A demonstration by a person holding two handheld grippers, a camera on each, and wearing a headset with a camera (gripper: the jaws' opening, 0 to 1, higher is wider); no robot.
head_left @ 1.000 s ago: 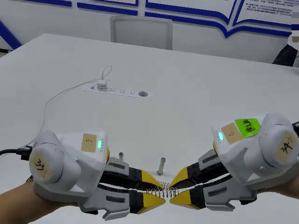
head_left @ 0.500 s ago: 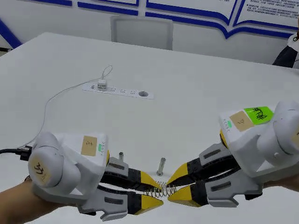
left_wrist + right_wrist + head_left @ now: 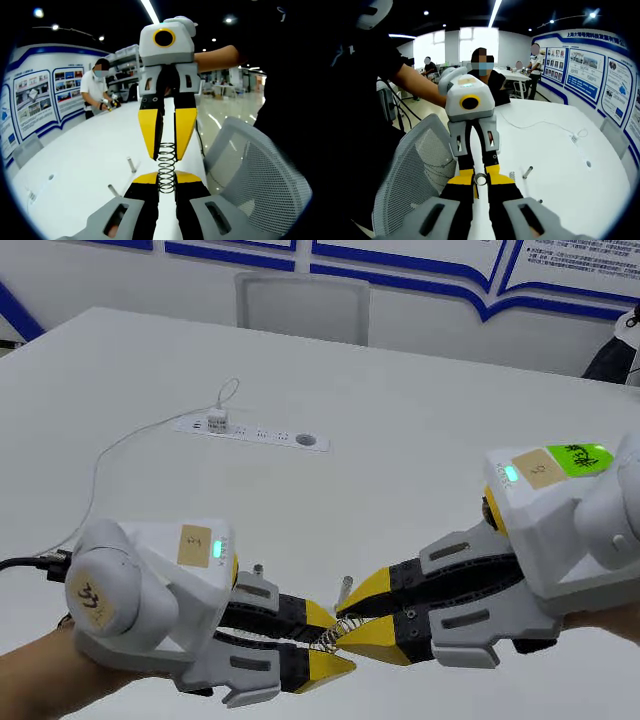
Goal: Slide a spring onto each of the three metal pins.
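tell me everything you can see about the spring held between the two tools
The spring is a slim coil of bare silvery wire, showing as a ring end-on in the right gripper view. It is held in the air, straight, spanning the gap between the tools: the left tool pinches one end, the right tool the other. Nothing else touches it.

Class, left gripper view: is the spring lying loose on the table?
No, the spring is held at its ends by the left gripper and the right gripper.

White bodies, black jaws w/ yellow tips, green LEDs: left gripper & right gripper. Black cable left of left gripper.
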